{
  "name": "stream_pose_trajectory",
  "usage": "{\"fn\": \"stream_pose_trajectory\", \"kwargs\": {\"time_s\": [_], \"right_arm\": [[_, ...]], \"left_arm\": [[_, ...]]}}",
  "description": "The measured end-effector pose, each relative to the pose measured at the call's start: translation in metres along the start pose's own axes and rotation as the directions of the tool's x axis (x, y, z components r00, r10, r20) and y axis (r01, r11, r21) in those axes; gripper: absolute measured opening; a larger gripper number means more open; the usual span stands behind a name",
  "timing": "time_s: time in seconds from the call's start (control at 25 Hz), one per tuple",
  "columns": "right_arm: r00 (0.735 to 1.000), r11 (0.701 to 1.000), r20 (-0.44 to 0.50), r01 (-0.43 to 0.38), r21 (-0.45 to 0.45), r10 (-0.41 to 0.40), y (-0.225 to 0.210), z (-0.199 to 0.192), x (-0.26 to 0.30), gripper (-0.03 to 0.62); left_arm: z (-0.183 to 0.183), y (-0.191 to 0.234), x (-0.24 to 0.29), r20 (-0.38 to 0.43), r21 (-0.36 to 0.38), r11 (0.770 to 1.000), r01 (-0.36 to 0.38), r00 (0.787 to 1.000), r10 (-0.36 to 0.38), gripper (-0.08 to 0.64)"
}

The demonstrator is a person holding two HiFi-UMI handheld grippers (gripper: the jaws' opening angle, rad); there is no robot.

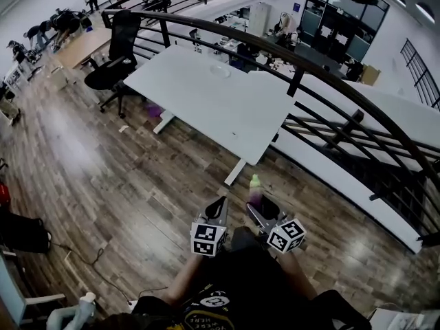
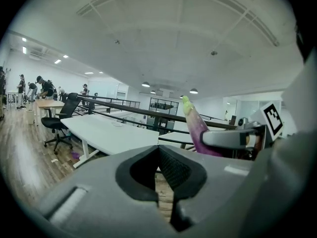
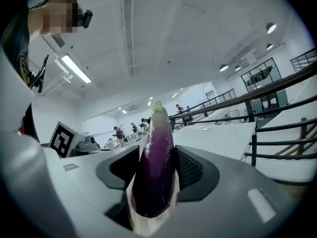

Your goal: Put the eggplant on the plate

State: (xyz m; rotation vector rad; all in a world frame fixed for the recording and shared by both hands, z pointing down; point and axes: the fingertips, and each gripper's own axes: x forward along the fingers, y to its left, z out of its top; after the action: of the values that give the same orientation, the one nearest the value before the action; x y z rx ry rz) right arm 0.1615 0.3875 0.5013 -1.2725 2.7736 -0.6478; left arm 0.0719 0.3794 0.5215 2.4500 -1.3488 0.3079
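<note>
My right gripper (image 3: 156,158) is shut on a purple eggplant (image 3: 155,175), which stands upright between the jaws with its green tip up. The head view has that eggplant (image 1: 255,191) just above the right gripper (image 1: 261,210), low in the middle and over the wooden floor. Beside it my left gripper (image 1: 219,205) is held at the same height. In its own view the left gripper (image 2: 159,150) is shut with nothing in it, and the eggplant (image 2: 196,128) shows to its right. A pale round plate (image 1: 221,71) lies far ahead on the white table (image 1: 206,105).
A black curved railing (image 1: 302,71) runs behind the table and off to the right. To the left of the table stands a black office chair (image 1: 112,64). People are at a wooden desk (image 1: 79,47) at the far left. A cable (image 1: 89,263) lies on the floor.
</note>
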Motion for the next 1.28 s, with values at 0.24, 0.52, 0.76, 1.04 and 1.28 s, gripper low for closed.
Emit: {"fn": "stream_pose_trajectory", "kwargs": {"time_s": [0.24,0.52,0.76,1.04,1.28], "right_arm": [[1.0,0.999,-0.025,0.001,0.043,0.001,-0.01,-0.007,0.028,0.225],[0.999,0.997,-0.039,-0.027,0.07,0.03,-0.055,0.011,0.092,0.225],[0.996,0.993,-0.009,-0.092,0.069,0.093,-0.092,0.052,0.147,0.225],[0.987,0.987,-0.043,-0.149,0.062,0.152,-0.13,0.071,0.196,0.224],[0.987,0.983,-0.057,-0.143,0.116,0.151,-0.144,0.067,0.238,0.225]], "left_arm": [[-0.002,0.015,0.021,-0.005,-0.037,0.999,0.02,1.0,-0.02,0.005],[0.026,0.052,0.087,-0.022,-0.023,0.999,0.033,0.999,-0.033,0.005],[0.073,0.087,0.142,-0.001,0.021,1.0,0.002,1.0,-0.002,0.005],[0.086,0.115,0.191,-0.029,0.028,0.999,-0.036,0.999,0.037,0.005],[0.089,0.144,0.221,-0.065,0.038,0.999,0.016,0.998,-0.014,0.005]]}}
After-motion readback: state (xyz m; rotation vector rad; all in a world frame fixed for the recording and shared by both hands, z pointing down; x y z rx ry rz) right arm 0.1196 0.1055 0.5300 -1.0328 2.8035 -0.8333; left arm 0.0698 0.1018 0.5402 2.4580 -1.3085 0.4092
